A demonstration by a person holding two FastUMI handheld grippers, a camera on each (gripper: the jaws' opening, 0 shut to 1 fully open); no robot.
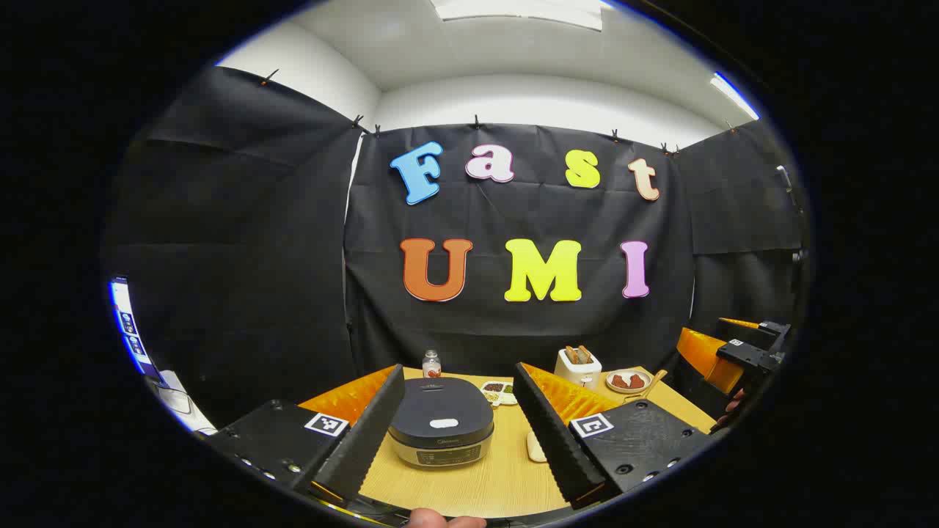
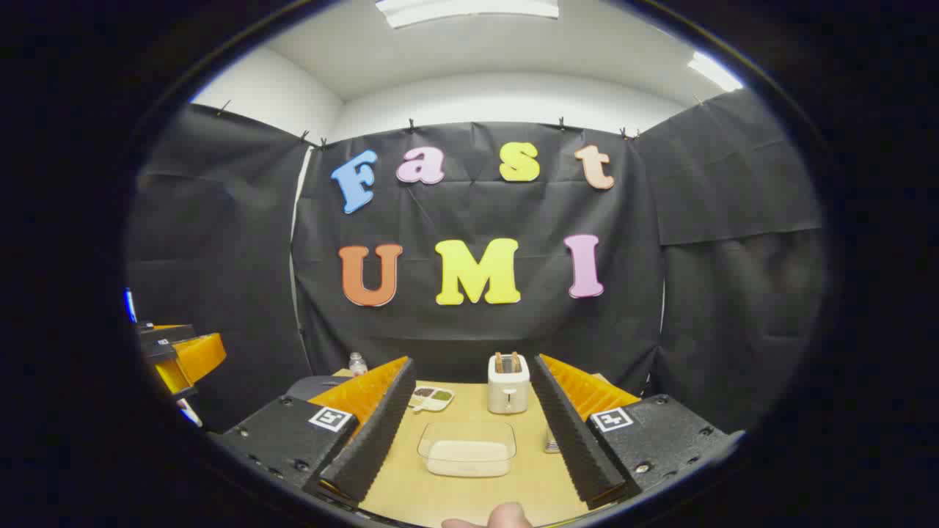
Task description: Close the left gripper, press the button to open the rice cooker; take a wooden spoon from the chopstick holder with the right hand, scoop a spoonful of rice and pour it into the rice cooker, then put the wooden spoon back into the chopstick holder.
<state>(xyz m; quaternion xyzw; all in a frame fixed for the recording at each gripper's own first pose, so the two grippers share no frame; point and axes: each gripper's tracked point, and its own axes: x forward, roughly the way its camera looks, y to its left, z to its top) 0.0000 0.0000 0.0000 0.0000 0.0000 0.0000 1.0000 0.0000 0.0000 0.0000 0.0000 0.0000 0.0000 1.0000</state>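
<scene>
1. L gripper (image 1: 461, 440) fingers wide apart, empty; needs closing before the press.
2. Rice cooker (image 1: 441, 431) lid down, on table (image 1: 484, 484) straight ahead between L fingers, button (image 1: 443, 423) centred on top.
3. R gripper (image 2: 469, 434) also apart, facing rice container (image 2: 467, 449).

No text, brand or number can be read on any object. The rice cooker (image 1: 441, 430) carries a faint mark and a small panel on its front, too small to make out. Each gripper finger block bears a square black-and-white coded marker (image 1: 326, 424), a pattern without letters or digits.
</scene>
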